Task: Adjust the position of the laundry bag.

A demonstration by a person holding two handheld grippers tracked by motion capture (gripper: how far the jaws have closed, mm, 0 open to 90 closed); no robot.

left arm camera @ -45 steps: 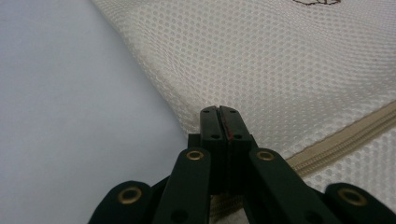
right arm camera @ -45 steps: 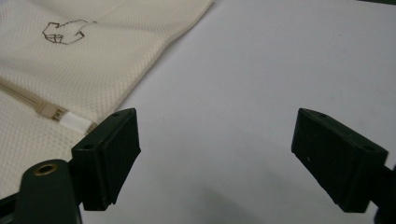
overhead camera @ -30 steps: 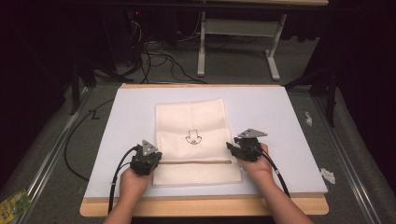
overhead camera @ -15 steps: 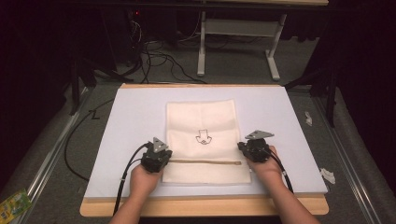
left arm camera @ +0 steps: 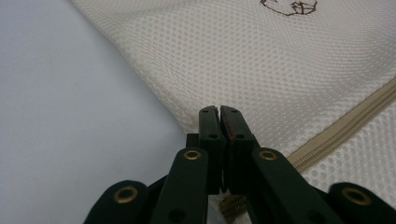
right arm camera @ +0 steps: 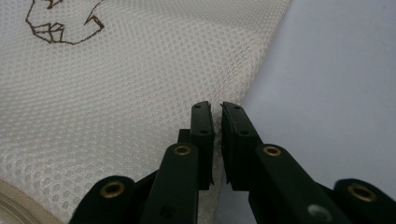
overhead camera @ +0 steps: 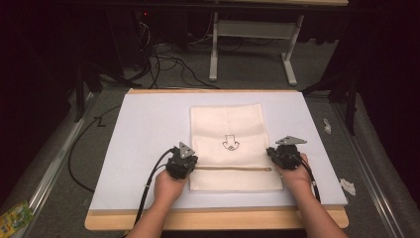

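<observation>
Near edge of the desk: two forearms come in from the bottom, a gripper in each hand.

Left gripper sits at the left edge of a cream mesh zip bag, just where the tan zipper starts. In the left gripper view its jaws are pressed together over the bag's edge, clamped on the mesh beside the zipper band.

Right gripper is at the bag's right edge, level with the zipper's far end. In the right gripper view the jaws stand close, pinching the mesh edge between them.

The bag lies flat on a pale blue mat, a small brown drawn emblem at its middle.

Beyond the desk: cables on grey floor, white desk-frame legs.
</observation>
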